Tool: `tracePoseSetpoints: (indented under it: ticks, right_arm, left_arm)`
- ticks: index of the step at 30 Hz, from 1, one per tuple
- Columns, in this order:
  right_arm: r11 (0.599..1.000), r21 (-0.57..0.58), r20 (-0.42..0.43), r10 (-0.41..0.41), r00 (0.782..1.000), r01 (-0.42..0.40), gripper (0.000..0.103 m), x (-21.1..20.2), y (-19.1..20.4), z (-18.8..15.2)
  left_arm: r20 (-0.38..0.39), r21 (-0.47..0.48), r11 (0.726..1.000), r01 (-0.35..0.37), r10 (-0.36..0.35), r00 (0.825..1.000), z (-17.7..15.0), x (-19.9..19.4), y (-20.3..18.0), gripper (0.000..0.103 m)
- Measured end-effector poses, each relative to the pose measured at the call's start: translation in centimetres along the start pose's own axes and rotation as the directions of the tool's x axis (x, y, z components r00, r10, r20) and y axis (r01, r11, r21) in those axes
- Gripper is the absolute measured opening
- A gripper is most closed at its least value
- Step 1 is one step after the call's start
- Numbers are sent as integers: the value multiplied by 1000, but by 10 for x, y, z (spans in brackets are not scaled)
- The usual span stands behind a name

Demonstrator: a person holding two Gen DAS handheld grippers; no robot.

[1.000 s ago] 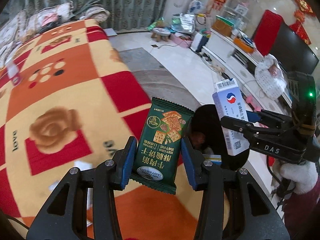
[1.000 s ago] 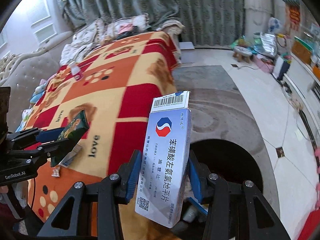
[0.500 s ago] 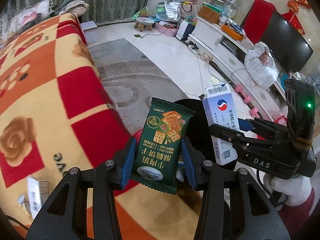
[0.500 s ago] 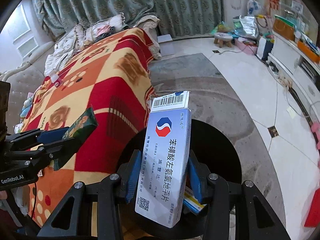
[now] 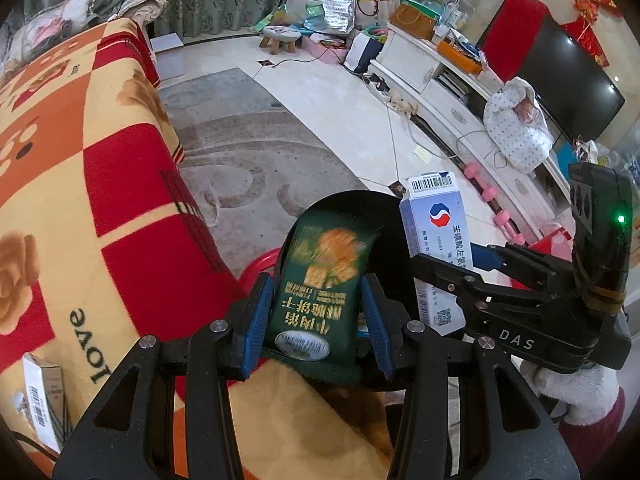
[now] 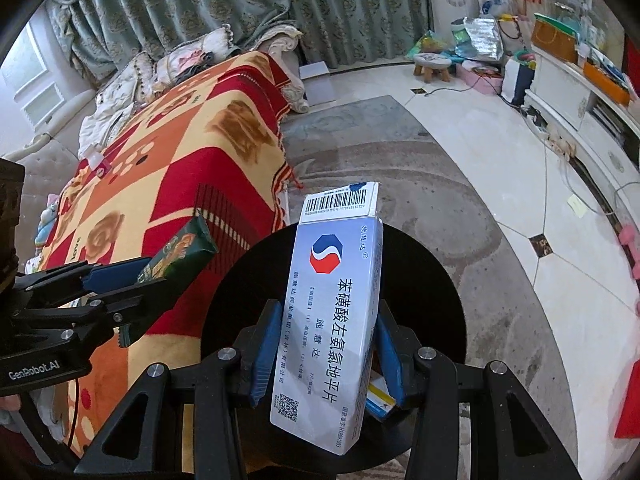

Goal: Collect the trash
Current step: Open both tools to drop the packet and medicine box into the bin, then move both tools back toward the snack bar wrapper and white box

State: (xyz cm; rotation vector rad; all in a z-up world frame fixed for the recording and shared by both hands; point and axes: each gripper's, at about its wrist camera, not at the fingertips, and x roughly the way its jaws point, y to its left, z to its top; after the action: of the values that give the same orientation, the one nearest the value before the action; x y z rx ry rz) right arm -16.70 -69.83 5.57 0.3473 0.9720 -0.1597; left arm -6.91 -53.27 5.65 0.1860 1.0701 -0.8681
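Over the black bin (image 6: 432, 280), both claws hold trash.

The left gripper (image 5: 316, 316) pinches a green biscuit packet (image 5: 320, 280) low on its sides; it looks light, crinkly and soft, likely slippery film, blurred here, printed with gold crackers. The right gripper (image 6: 326, 356) clamps a pale blue medicine box (image 6: 332, 320) near its lower half: thin card, light, stiff but crushable, barcode flap on top, red-and-blue logo. A patterned blanket (image 6: 180, 152) lies left.

one green packet (image 5: 316, 288), two white boxes (image 6: 332, 320) (image 5: 42, 400), one black bin (image 6: 432, 280), two grippers (image 5: 316, 320) (image 6: 326, 350), one stool (image 6: 432, 65).
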Motion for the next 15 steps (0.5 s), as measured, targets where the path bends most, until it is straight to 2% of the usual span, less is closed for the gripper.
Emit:
tracePoseSetpoints:
  ticks: [8,12,15]
  right_arm:
    - [999,22,-7,-24,1000,25,49,-1,-6,-2]
    - [999,32,-12,-27,1000,28,60,-1,-10,-3]
    - [999,36,-13,-20,1000,20,61,-2,-8,-5]
  left_arm:
    - [16,18,999,33,-34,999,2,-1,-6,44]
    - [8,27,999,24,-25,1000,0,-1,-9,45]
    - [8,23,1000,15,-15,1000,-1,-3,-5,45]
